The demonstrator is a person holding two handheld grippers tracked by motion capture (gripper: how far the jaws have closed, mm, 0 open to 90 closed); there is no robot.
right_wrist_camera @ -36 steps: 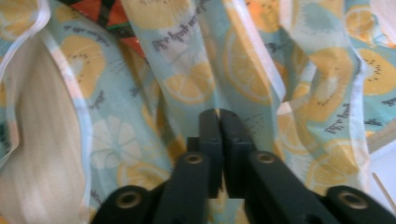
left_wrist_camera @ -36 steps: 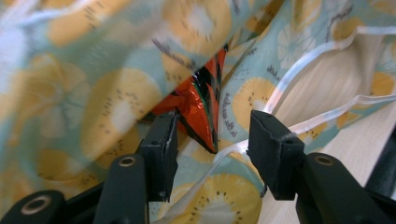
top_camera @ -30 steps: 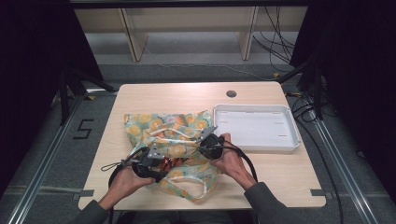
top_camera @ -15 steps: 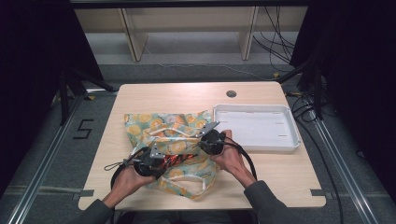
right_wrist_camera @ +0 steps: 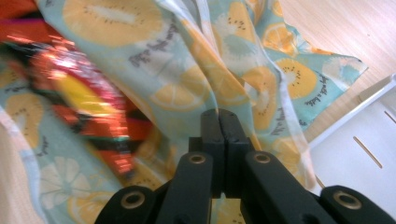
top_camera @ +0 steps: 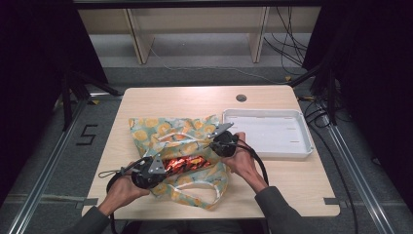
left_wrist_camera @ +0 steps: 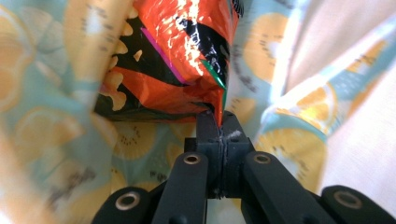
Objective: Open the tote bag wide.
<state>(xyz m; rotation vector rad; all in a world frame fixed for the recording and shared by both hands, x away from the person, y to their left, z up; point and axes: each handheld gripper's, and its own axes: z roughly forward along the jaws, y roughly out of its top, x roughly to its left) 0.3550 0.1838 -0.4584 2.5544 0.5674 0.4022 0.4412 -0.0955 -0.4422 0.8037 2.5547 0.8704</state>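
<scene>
Your left gripper (left_wrist_camera: 219, 123) has just closed on the snack packet's (top_camera: 185, 162) edge at frame centre, inside the fruit-print bag (top_camera: 146, 130). Your right gripper (right_wrist_camera: 219, 122) clamps the bag cloth. Extraction to the white tray (top_camera: 307, 146) remains.

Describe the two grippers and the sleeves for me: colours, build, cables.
Both grippers are black. The left gripper has two black jaws on link arms with brass-coloured pivot rings; the right gripper matches. A grey three-cornered plate tops the left one, and another tops the right. Black cables trail from each. The sleeves are grey.
</scene>
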